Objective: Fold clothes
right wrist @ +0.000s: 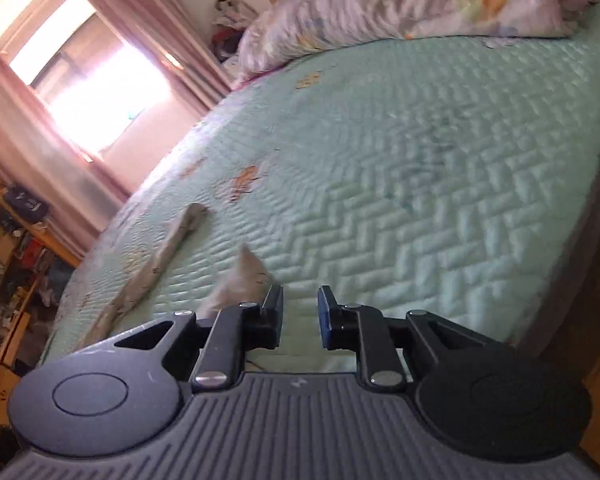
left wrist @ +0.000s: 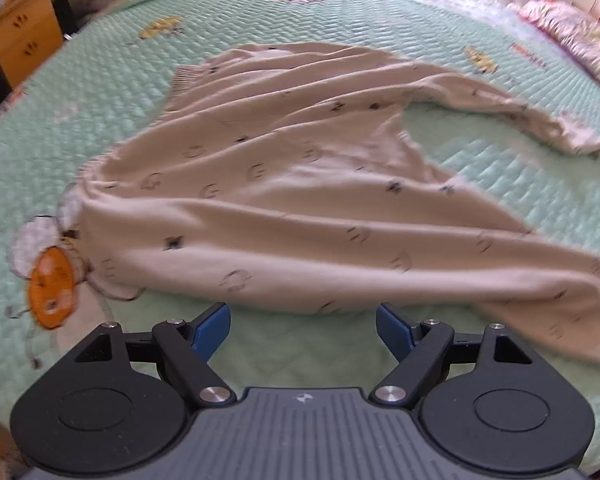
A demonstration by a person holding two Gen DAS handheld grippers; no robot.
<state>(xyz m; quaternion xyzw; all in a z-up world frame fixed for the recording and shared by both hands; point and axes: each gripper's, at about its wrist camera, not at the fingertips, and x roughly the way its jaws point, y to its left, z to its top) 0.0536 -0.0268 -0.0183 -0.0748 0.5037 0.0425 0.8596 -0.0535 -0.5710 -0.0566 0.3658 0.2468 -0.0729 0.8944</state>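
Sweater (left wrist: 300,184): in the left wrist view it lies spread and rumpled on the green quilt (left wrist: 112,80), beige with small dark marks. Its ribbed hem is at the far left, and long creases run across the body. One sleeve (left wrist: 540,120) curves away to the far right and ends in a cuff on the quilt. The other sleeve runs along the near edge toward the right border. The left gripper (left wrist: 303,330) hangs just short of the sweater's near edge. Its blue-padded jaws stand wide apart with only quilt between them, holding nothing. An orange cartoon patch (left wrist: 52,284) on the quilt shows at the left, partly under the sweater. A wooden desk (left wrist: 24,36) stands beyond the bed.

In the right wrist view the quilt (right wrist: 420,160) fills most of the frame, tilted. The right gripper (right wrist: 300,316) has its jaws a narrow gap apart, with nothing clamped. A peak of beige sweater cloth (right wrist: 240,280) stands just left of the left jaw, outside the gap. A sleeve (right wrist: 160,264) lies stretched farther left. A floral duvet (right wrist: 400,4) is bunched at the far end, and a curtained window (right wrist: 96,80) glows at left.
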